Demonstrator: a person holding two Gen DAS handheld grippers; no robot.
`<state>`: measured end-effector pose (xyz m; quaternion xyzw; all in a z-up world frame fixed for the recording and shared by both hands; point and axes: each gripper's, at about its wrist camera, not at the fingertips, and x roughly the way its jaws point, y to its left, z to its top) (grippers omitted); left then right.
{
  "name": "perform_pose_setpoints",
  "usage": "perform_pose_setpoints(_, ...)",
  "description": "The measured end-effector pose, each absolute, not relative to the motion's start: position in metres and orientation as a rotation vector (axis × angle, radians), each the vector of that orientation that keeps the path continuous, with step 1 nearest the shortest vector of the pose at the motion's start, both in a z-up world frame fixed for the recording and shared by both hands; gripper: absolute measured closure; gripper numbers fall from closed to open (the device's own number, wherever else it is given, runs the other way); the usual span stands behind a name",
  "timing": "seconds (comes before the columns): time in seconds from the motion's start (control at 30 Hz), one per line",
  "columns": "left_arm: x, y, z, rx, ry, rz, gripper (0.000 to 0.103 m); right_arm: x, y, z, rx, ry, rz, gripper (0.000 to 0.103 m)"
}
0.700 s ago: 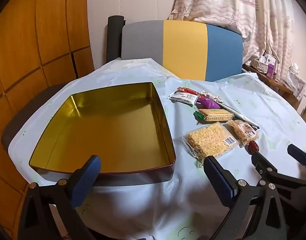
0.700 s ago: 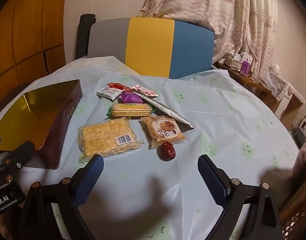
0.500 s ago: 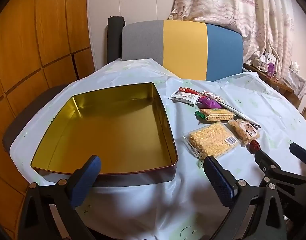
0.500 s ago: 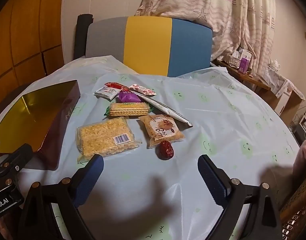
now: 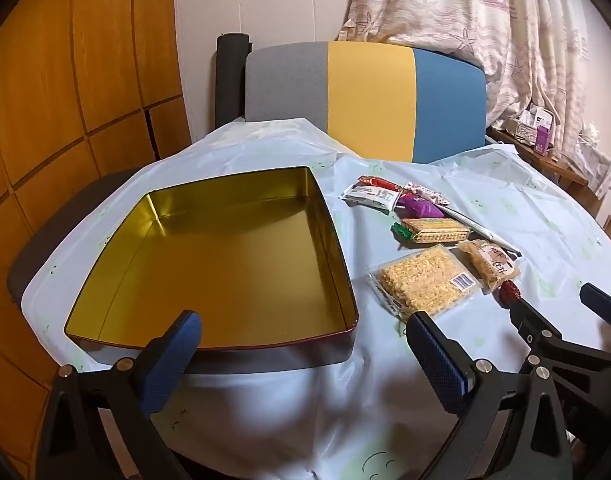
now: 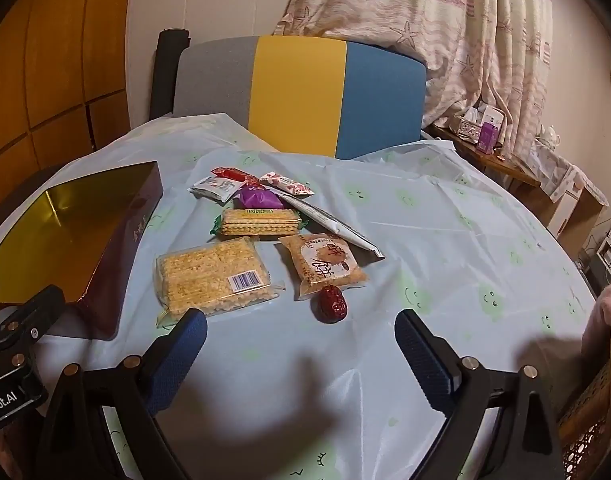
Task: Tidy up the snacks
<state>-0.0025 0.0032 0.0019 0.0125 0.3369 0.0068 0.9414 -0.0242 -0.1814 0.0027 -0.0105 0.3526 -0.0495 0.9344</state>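
Both tools are released, jaws spread wide with nothing between them: the left tool [image 5: 301, 344] hangs over the near rim of the tin [image 5: 347, 292], the right tool [image 6: 301, 336] over bare surface [image 6: 445, 248] just short of the snacks. Nearest the right tool lies a red date [image 6: 331, 304], loose and rounded; beside it sit a clear pack of yellow crisped squares [image 6: 213, 276] and a smaller brown-labelled cake pack [image 6: 325, 264]. Beyond these come a green-ended biscuit pack [image 6: 259, 222], a long white sachet [image 6: 333, 224] lying aslant, a purple wrapper [image 6: 257, 198], and, farthest, a white packet [image 6: 213, 188], a red one [image 6: 229, 173] and a pink-patterned one [image 6: 287, 183], several touching or overlapping. The tin, gold inside and dark red outside, stands empty to the left of the group, well apart from none of it. No snack has yet been moved, so the step in hand appears to be the first pick. It would likely go best by starting with the near items, closing across the short width of a pack rather than its length, gripping lightly so the brittle contents do not crush, and lifting clear of the rim before lowering inside. The date may roll when nudged; a squarely centred approach from above would suit it. The left tool could steady the tin if it slides on the plastic cover. A tricolour chair [image 6: 301, 92] and curtain [image 6: 425, 8] stand behind.
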Motion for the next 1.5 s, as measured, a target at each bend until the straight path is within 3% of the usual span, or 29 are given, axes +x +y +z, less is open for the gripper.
perform_pose_setpoints(1.5,-0.0055,-0.0028,0.0053,0.039,0.682,0.009,0.0,-0.0236,-0.1913,0.011,-0.009,0.697,-0.114,0.006)
